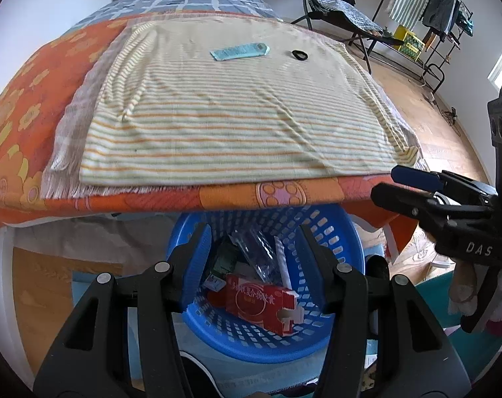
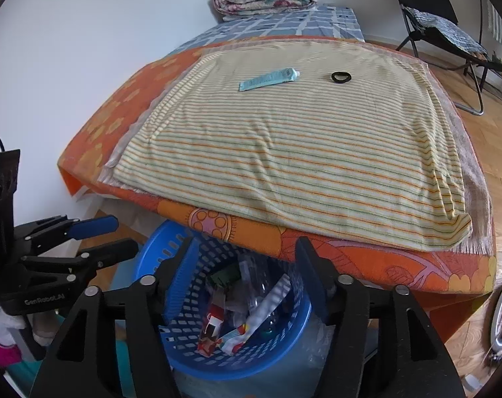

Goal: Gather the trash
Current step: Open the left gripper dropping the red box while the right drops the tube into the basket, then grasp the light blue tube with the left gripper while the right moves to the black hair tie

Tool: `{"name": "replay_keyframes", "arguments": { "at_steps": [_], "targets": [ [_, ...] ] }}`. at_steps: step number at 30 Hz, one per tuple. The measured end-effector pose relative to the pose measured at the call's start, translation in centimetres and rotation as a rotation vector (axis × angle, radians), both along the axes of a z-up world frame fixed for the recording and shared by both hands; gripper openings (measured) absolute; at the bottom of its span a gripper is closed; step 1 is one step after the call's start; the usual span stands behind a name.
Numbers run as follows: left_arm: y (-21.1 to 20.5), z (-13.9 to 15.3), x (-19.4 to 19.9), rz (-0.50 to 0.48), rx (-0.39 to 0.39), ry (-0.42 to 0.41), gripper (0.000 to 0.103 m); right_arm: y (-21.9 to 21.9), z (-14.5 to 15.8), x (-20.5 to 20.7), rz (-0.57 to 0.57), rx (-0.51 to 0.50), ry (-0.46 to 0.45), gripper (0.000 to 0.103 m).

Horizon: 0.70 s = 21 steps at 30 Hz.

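Right wrist view: both grippers' fingers (image 2: 312, 273) apart, empty, above blue basket (image 2: 284, 358)

**Both grippers hanging over the blue basket**

The right gripper (image 2: 247, 265) is hanging with jaws apart and empty above the blue perforated plastic basket (image 2: 184, 361), which is holding a red-and-white carton (image 2: 211, 331) and clear wrappers. The left gripper (image 2: 118, 235) is reaching in from the left edge, also parted. A pale blue tube (image 2: 269, 79) and a black ring (image 2: 341, 76) are lying near the far edge of the striped yellow cloth (image 2: 300, 165).
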<state>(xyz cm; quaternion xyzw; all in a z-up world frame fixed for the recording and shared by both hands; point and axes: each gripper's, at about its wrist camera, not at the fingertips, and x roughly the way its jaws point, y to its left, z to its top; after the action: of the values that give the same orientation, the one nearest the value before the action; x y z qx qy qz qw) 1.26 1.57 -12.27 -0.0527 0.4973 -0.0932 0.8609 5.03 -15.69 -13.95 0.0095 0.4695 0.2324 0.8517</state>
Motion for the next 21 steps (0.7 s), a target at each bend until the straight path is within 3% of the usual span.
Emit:
{"name": "replay_keyframes", "arguments": {
  "at_steps": [6,13,21],
  "targets": [
    [-0.1,0.6,0.9,-0.001,0.019,-0.027,0.054,0.0,0.3,0.4,0.015,-0.024,0.014,0.064],
    [-0.3,1.3,1.8,-0.006,0.032,-0.064,0.054,-0.1,0.9,0.3,0.037,-0.076,-0.066,0.065],
    [-0.4,1.9,3.0,-0.009,0.015,-0.095,0.054,-1.7,1.8,1.5,0.013,-0.05,-0.169,0.065]
  ]
}}
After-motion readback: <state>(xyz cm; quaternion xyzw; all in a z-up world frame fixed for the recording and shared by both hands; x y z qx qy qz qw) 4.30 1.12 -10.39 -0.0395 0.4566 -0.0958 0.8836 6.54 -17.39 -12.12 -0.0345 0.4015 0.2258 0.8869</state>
